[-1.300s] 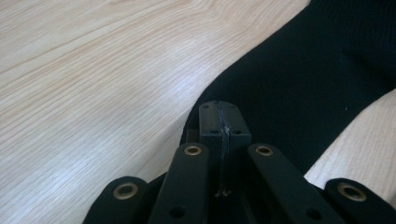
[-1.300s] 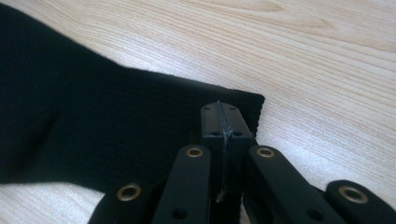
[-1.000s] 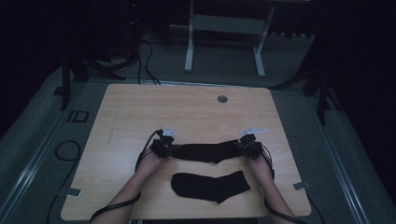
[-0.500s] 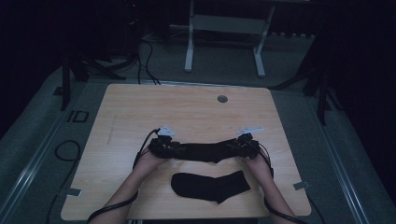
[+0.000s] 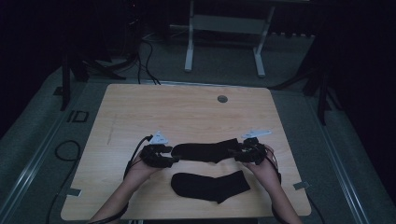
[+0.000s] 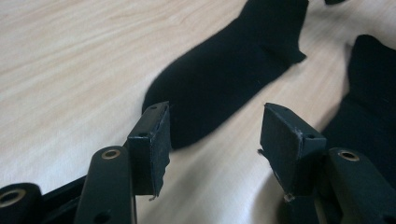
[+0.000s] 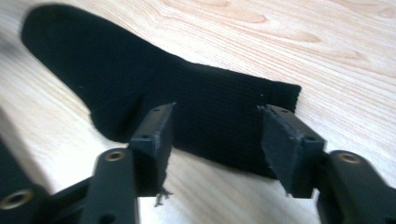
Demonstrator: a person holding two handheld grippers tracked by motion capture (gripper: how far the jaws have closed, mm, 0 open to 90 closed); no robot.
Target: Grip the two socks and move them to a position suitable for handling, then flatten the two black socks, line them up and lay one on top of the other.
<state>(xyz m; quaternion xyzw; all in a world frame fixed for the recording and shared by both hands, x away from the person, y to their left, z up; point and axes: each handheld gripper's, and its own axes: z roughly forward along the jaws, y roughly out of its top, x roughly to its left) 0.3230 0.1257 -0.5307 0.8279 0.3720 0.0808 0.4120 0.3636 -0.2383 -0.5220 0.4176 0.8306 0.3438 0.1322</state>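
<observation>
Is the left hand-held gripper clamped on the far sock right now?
No. In the left gripper view, the left hand-held gripper has its jaws spread apart, with the far sock lying flat beyond them.

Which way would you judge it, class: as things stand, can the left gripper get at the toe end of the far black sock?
Probably yes. The left gripper stands open just short of the far black sock, whose rounded toe lies flat on the bare wooden table ahead of the jaws. Nothing lies between them; the near black sock lies off to the side.

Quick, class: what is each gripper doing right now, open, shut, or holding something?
Left gripper: open, holding nothing, at the toe end of the far sock.
Right gripper: open, holding nothing, at that sock's cuff end.
</observation>
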